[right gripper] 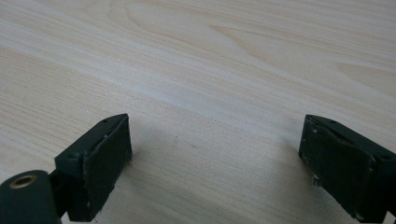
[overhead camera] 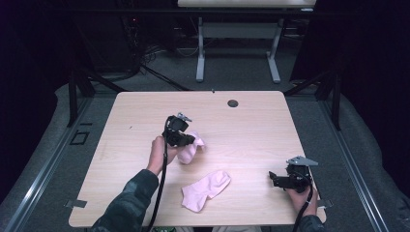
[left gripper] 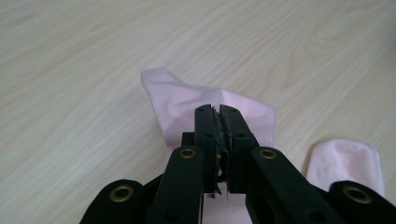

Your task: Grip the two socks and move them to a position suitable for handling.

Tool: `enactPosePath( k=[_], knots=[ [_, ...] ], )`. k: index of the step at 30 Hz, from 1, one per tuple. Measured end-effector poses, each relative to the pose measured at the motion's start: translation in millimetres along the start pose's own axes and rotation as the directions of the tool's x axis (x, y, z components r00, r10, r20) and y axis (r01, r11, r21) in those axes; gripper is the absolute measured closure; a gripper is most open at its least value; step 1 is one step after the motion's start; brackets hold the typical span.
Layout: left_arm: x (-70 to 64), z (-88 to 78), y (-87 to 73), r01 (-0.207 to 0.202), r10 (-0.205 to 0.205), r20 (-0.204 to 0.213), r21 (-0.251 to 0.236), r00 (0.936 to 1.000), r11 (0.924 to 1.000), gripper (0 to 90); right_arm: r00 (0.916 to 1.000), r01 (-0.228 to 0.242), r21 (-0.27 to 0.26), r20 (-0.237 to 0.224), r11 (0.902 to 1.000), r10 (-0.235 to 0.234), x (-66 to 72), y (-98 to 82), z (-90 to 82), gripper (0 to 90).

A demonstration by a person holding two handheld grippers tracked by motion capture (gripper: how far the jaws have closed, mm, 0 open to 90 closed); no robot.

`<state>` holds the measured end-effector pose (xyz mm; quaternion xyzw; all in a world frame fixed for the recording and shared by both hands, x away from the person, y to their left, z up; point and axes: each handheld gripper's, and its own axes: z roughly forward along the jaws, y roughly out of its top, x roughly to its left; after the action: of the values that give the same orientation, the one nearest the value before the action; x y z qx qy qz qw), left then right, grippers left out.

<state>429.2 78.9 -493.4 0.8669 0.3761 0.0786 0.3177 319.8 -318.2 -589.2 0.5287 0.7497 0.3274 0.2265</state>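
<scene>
Sock two (overhead camera: 206, 190), pale pink, lies flat near the table's (overhead camera: 251, 121) front edge, between the two hands; right gripper (overhead camera: 276, 179) rests at the front right corner, jaws spread wide over bare wood, nothing between them. Farther in, left gripper (overhead camera: 192, 141) has its jaws clamped on the other pink sock (left gripper: 187, 100), which is bunched and hanging from them just above the tabletop.
</scene>
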Motion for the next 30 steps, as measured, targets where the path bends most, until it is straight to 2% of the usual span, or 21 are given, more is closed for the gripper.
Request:
enactPosePath(
  k=[5, 11, 13, 14, 16, 17, 18, 19, 22, 25, 30],
  knots=[
    [-15.1, 26.9, -2.5, -0.053, 0.052, 0.013, 0.095, 0.9986, 0.9940, 85.7, 1.0000, -0.004, 0.000, 0.002, 1.0000, 0.004, -0.5, 0.0, -0.9, 11.0],
    [-12.3, 52.1, -11.5, -0.022, 0.018, 0.029, 0.146, 0.9994, 0.9891, 84.2, 1.0000, 0.006, -0.005, -0.007, 1.0000, -0.006, 0.4, -0.1, -0.4, 9.7],
    [-11.7, 54.3, -13.0, -0.017, 0.012, 0.037, 0.152, 0.9993, 0.9882, 77.5, 0.9999, 0.013, 0.000, -0.007, 0.9999, -0.013, 1.0, -0.1, -0.6, 8.8],
    [-10.7, 56.5, -15.3, -0.008, 0.003, 0.028, 0.163, 0.9996, 0.9865, 71.0, 0.9997, 0.021, 0.010, -0.013, 0.9997, -0.021, 1.0, 0.4, -0.4, 6.4],
    [-9.0, 53.8, -17.4, 0.009, -0.013, 0.028, 0.154, 0.9995, 0.9881, 58.0, 0.9998, 0.018, 0.013, -0.010, 0.9998, -0.017, 1.8, 0.6, 0.4, 4.4],
    [-9.0, 51.1, -18.2, 0.013, -0.015, 0.011, 0.145, 0.9998, 0.9894, 50.2, 0.9997, 0.023, 0.009, -0.008, 0.9997, -0.023, 2.2, 0.6, 0.6, 4.2],
    [-9.0, 51.1, -18.2, 0.013, -0.015, 0.011, 0.145, 0.9998, 0.9894, 42.4, 0.9996, 0.028, 0.012, -0.008, 0.9995, -0.028, 2.9, 0.8, 0.2, 4.2],
    [-8.6, 43.7, -19.7, 0.027, -0.026, -0.013, 0.125, 0.9996, 0.9918, 36.0, 0.9994, 0.035, 0.011, -0.005, 0.9993, -0.035, 3.4, 0.7, 0.2, 4.2],
    [-9.9, 32.5, -22.5, 0.036, -0.032, -0.036, 0.103, 0.9988, 0.9941, 24.3, 0.9992, 0.039, 0.013, -0.010, 0.9992, -0.039, 4.7, 0.9, -0.2, 4.0],
    [-13.3, 22.7, -25.1, 0.034, -0.030, -0.053, 0.081, 0.9982, 0.9962, 16.7, 0.9981, 0.057, 0.024, -0.025, 0.9981, -0.056, 5.2, 1.5, 0.0, 1.3],
    [-23.9, 8.2, -27.7, 0.027, -0.023, -0.077, 0.064, 0.9968, 0.9976, 12.3, 0.9977, 0.059, 0.023, -0.035, 0.9980, -0.058, 5.5, 1.4, -1.2, 0.0]
  ],
)
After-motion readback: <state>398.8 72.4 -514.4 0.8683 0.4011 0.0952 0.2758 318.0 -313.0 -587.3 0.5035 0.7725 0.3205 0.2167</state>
